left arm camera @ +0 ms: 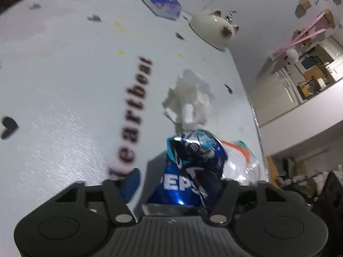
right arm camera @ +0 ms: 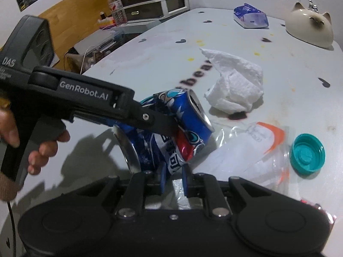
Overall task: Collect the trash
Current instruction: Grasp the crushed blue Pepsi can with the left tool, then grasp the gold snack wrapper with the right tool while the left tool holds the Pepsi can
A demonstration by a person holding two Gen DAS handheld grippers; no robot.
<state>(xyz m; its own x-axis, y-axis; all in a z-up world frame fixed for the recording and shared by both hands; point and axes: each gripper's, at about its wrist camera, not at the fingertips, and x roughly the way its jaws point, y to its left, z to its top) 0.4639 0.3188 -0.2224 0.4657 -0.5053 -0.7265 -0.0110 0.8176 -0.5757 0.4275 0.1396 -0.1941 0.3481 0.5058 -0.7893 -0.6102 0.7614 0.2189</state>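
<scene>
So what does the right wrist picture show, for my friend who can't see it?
A crushed blue Pepsi can lies on a white table, gripped by the left gripper reaching in from the left, with the right gripper shut at its near end. Around it lie a crumpled paper towel, a clear plastic bag and a teal bottle cap.

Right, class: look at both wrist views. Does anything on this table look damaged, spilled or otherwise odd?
Yes. The blue Pepsi can is crushed and bent in the middle. A dark purple stain sits on the table at the edge of the crumpled paper towel. A teal bottle cap lies loose beside a clear plastic wrapper.
</scene>
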